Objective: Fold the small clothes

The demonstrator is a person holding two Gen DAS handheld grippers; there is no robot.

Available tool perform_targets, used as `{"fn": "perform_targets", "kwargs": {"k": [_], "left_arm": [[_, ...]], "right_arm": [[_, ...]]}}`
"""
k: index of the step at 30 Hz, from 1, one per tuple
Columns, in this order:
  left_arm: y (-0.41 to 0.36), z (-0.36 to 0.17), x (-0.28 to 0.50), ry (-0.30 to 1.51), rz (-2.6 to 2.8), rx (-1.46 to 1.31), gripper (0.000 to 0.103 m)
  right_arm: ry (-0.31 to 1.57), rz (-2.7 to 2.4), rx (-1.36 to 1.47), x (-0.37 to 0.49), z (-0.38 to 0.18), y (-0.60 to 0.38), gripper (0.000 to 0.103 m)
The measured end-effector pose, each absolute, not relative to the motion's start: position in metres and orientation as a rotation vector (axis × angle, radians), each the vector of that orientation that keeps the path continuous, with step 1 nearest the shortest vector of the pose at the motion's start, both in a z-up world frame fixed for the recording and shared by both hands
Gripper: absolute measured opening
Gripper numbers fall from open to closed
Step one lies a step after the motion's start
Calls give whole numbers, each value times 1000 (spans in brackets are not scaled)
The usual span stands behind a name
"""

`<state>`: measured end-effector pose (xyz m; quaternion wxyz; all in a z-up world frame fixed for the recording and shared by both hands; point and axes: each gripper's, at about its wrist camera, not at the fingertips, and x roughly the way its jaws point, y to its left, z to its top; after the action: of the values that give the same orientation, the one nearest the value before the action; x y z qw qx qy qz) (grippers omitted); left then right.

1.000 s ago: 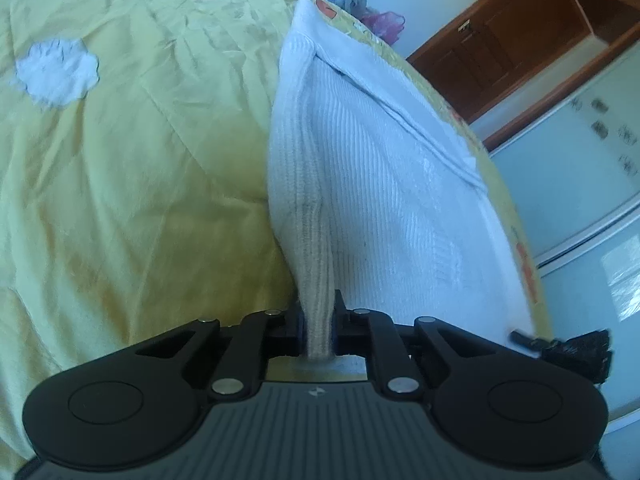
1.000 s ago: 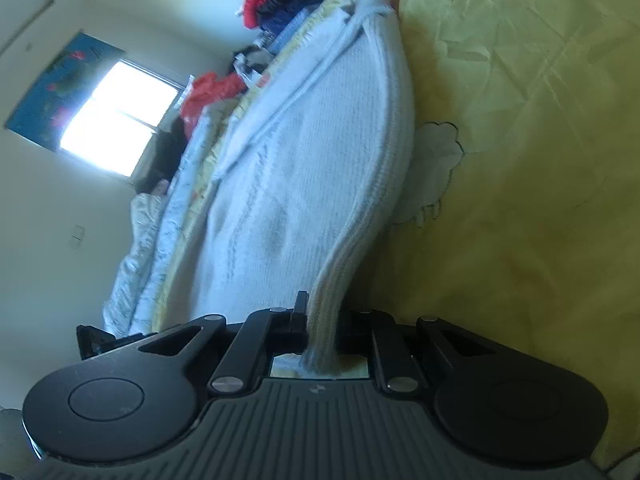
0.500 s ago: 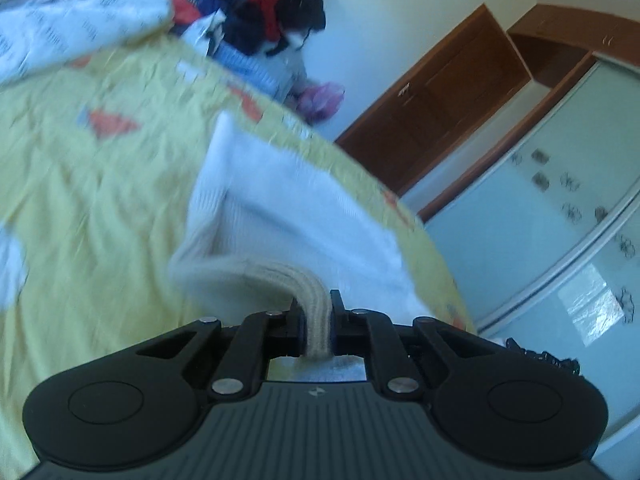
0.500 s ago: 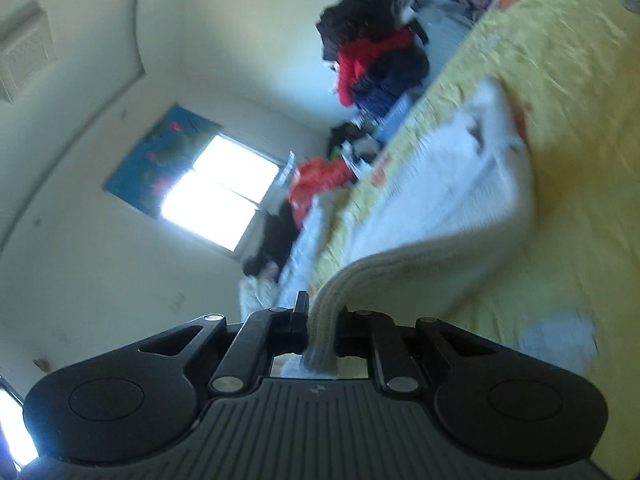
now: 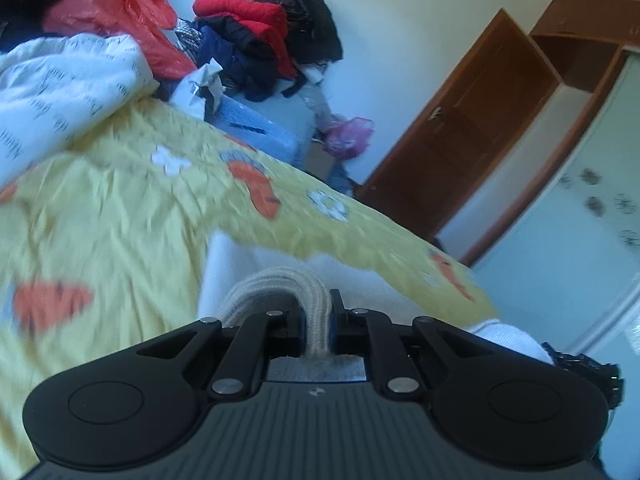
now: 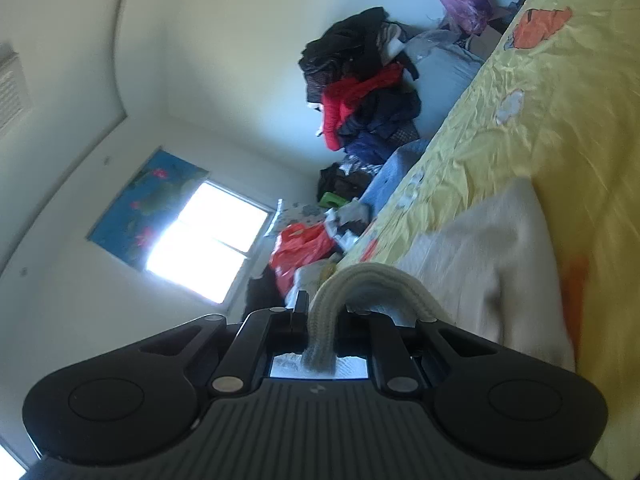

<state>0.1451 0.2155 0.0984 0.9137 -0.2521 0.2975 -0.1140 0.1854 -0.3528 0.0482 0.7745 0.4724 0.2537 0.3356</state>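
A small white ribbed knit garment point(image 5: 276, 284) lies on the yellow patterned bedsheet point(image 5: 120, 216). My left gripper point(image 5: 318, 316) is shut on its ribbed hem, which curls up between the fingers. My right gripper point(image 6: 320, 320) is shut on the ribbed hem at the other corner; the garment point(image 6: 492, 248) arches away from it over the sheet point(image 6: 560, 92). Most of the garment is hidden below both gripper bodies.
A pile of dark and red clothes point(image 5: 272, 32) and a red plastic bag point(image 5: 120, 16) sit beyond the bed's far edge. A white printed quilt point(image 5: 60, 84) lies at left. A wooden door point(image 5: 472, 120) and wardrobe point(image 5: 592, 184) stand right. A window point(image 6: 208, 240) shows in the right wrist view.
Both grippers have lifted the garment's hem and carried it forward over the rest of the garment, tilting up. The views now show the room's far end instead of the spread garment.
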Motion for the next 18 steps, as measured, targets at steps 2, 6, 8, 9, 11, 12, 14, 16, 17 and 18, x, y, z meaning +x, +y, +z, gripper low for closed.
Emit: {"fn": "perform_targets", "kwargs": {"k": [2, 6, 8, 9, 11, 12, 14, 16, 17, 18], "left_arm": [[212, 95, 179, 618, -204, -480, 9], [202, 78, 239, 643, -145, -446, 9], [199, 65, 265, 662, -93, -445, 10], [201, 55, 277, 689, -60, -468, 10], [210, 34, 294, 737, -40, -568, 12], [214, 27, 298, 754, -39, -617, 12], [223, 19, 293, 734, -63, -728, 26], [233, 23, 281, 683, -94, -793, 50], [240, 27, 271, 652, -106, -815, 77], [247, 32, 261, 627, -109, -830, 86]], "right_arm": [[567, 702, 1013, 216, 43, -348, 16], [617, 615, 1005, 274, 23, -337, 16], [637, 564, 1001, 294, 11, -333, 16], [654, 530, 1014, 304, 3, -331, 17], [683, 487, 1080, 319, -16, -331, 35], [688, 457, 1112, 324, -24, -332, 45], [652, 411, 1128, 321, -26, -335, 75], [587, 429, 1137, 310, -20, -339, 76], [563, 452, 1134, 302, -16, -341, 76], [547, 467, 1126, 293, -11, -344, 76]]}}
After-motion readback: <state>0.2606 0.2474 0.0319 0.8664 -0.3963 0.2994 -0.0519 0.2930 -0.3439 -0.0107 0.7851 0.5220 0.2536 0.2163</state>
